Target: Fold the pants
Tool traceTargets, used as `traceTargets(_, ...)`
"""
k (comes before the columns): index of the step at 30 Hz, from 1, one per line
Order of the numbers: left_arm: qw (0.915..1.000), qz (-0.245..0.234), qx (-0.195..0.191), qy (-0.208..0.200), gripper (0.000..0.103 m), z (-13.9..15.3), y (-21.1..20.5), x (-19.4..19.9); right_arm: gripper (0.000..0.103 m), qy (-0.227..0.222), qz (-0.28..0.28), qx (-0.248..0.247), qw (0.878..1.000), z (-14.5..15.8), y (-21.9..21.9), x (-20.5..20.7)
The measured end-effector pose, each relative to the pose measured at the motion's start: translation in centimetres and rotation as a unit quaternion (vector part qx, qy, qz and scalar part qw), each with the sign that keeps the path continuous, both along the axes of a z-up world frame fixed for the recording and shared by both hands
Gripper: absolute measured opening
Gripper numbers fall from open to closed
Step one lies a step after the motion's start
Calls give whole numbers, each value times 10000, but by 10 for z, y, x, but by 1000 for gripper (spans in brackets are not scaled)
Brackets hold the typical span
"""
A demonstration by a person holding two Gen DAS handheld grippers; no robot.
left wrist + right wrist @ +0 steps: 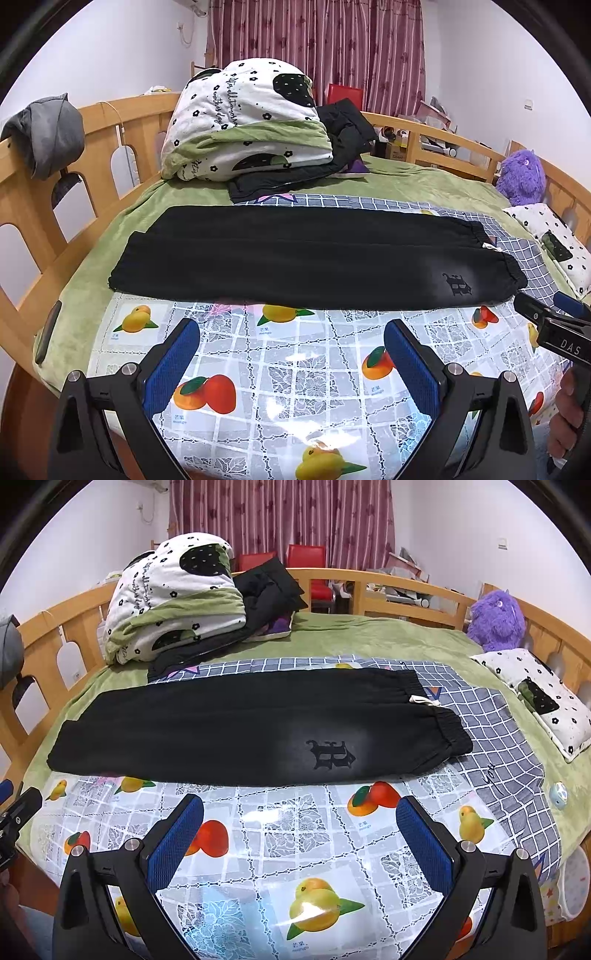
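Observation:
Black pants (306, 258) lie flat across the bed, folded lengthwise with one leg on the other, waistband at the right, cuffs at the left. A dark gothic logo sits near the waistband (330, 755). The pants also show in the right wrist view (251, 723). My left gripper (291, 328) is open and empty, above the fruit-print cloth just short of the pants' near edge. My right gripper (299, 805) is open and empty, in front of the logo. The right gripper's tip shows at the right edge of the left wrist view (546, 314).
A fruit-print plastic cloth (295, 849) covers the near part of the bed over a grey checked sheet (491, 720). A folded quilt (243, 122) and dark jacket (343, 144) sit at the back. A purple plush toy (496, 616), a pillow (539, 698) and the wooden bed rails (110, 144) surround it.

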State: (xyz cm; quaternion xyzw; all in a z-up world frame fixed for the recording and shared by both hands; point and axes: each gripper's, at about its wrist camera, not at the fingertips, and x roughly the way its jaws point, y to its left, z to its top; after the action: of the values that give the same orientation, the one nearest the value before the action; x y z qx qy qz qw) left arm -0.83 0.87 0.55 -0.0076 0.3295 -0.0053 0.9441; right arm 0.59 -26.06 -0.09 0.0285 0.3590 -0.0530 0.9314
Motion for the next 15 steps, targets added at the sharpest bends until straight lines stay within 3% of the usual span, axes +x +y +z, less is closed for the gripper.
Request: traceTargets(15,10000,-14,4,-17,101,1,1,0,102,-17,-10,8,10000,1,-1,-1)
